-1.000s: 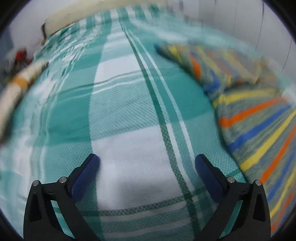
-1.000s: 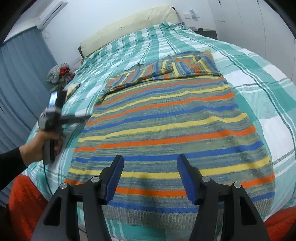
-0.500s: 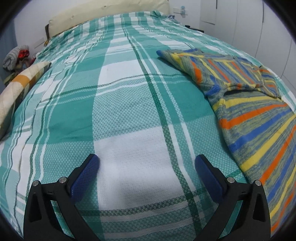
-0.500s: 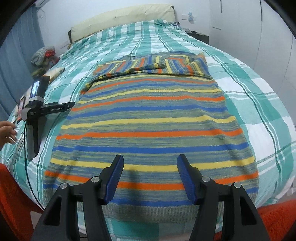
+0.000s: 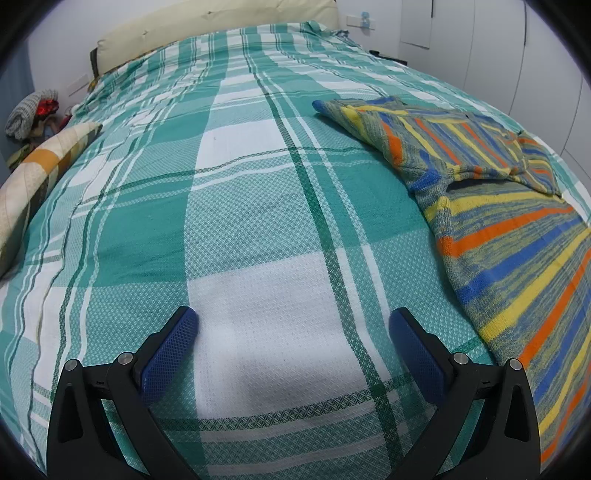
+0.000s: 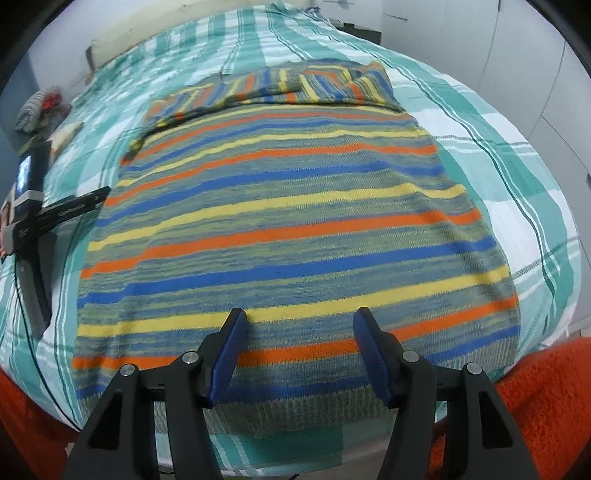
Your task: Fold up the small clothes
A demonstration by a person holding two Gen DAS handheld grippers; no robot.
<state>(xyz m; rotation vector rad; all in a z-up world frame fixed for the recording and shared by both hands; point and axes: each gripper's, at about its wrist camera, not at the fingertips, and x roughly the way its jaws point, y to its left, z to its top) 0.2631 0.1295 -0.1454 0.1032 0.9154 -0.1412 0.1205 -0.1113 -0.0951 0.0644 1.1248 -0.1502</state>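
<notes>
A knitted sweater [image 6: 288,221] with blue, yellow and orange stripes lies flat on the green-and-white checked bedspread [image 6: 517,166], hem toward me. Its sleeves [image 6: 280,86] are folded across the top. My right gripper [image 6: 299,325] hovers open just above the hem, with nothing between its blue pads. My left gripper [image 5: 291,325] stands wide open over bare bedspread [image 5: 258,184], with the sweater's edge [image 5: 517,240] off to its right. In the right wrist view the left tool's black body [image 6: 29,221] rests on the bed left of the sweater, no hand on it.
A patterned pillow [image 5: 37,170] lies at the bed's left edge, and a pile of clothes [image 5: 29,114] sits beyond it. A cream headboard cushion [image 5: 207,26] closes the far end. White cupboard doors [image 5: 517,55] stand on the right. Orange-red fuzzy fabric [image 6: 535,387] shows below the near bed edge.
The right view has tipped down and come nearer the hem. The hand that held the left tool has let go and left the view. The left view has gone from blurred to steady.
</notes>
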